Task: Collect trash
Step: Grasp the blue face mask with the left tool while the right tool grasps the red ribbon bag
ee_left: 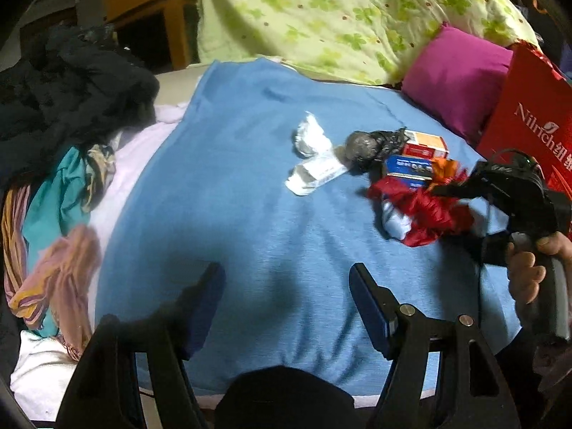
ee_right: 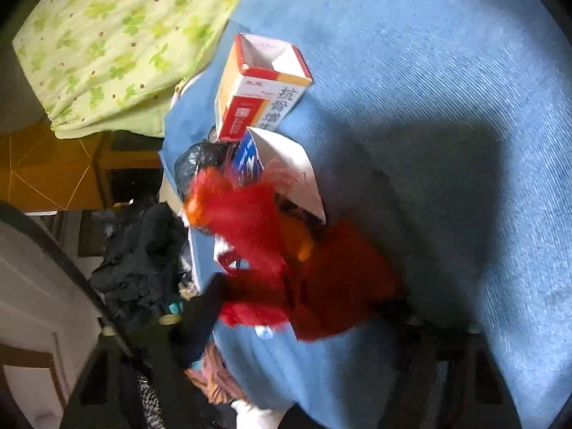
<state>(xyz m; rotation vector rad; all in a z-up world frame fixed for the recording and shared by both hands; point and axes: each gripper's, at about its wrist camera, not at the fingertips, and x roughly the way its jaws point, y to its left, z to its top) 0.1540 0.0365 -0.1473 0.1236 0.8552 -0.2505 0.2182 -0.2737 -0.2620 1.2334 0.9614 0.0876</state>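
Trash lies in a cluster on the blue blanket (ee_left: 250, 214): two white and silver wrappers (ee_left: 312, 157), a black balled bag (ee_left: 364, 148), a red and orange carton (ee_left: 425, 146), a blue carton (ee_left: 405, 169) and a crumpled red plastic bag (ee_left: 425, 214). My left gripper (ee_left: 286, 275) hangs open over bare blanket, well short of the pile. My right gripper (ee_left: 443, 189), held by a hand (ee_left: 529, 264), reaches in from the right. In the right wrist view the red plastic bag (ee_right: 271, 236) fills the gap of my right gripper (ee_right: 300, 304), whose jaws are closed on it; the image is blurred. The red and orange carton (ee_right: 257, 89) lies just beyond.
A red paper bag (ee_left: 529, 132) stands at the right edge beside a magenta pillow (ee_left: 454, 75). A green flowered quilt (ee_left: 339, 10) is heaped at the back. Dark and coloured clothes (ee_left: 64, 107) pile up along the left of the bed. A wooden cabinet (ee_left: 150, 3) stands behind.
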